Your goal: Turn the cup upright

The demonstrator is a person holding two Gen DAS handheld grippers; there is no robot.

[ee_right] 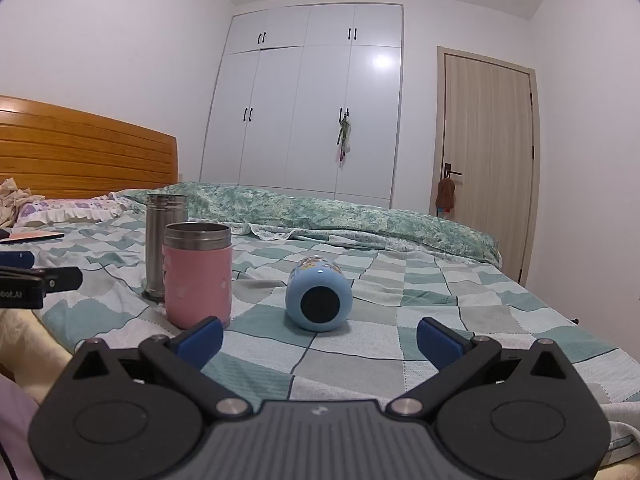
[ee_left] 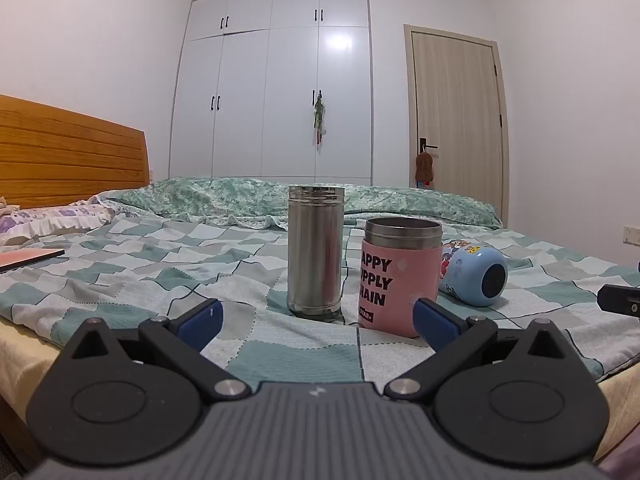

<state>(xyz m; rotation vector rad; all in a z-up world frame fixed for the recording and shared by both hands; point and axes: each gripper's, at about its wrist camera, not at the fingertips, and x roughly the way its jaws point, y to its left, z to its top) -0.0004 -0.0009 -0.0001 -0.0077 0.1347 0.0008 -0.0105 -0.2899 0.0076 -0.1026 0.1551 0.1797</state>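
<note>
Currently blue cup (ee_right: 319, 297) on its side on bed (ee_right: 440, 320), right of pink cup (ee_right: 198, 276). My right tongs (ee_right: 319, 336) wide, facing it; left tongs (ee_left: 316, 322) wide, empty. Flip not started.

Left gripper (ee_left: 316, 322): matte black linkage arms, two round black hubs with raised discs, triangular cut-outs above each. Silver pivot screws at arm roots, smaller ones near tips. Blue pads on fingers (ee_left: 200, 318). Grey ribbed central body, small white mark at top edge. Right gripper (ee_right: 318, 334): same build; black arms, blue fingertips (ee_right: 438, 338), silver screws, grey ribbed housing with white mark.
</note>
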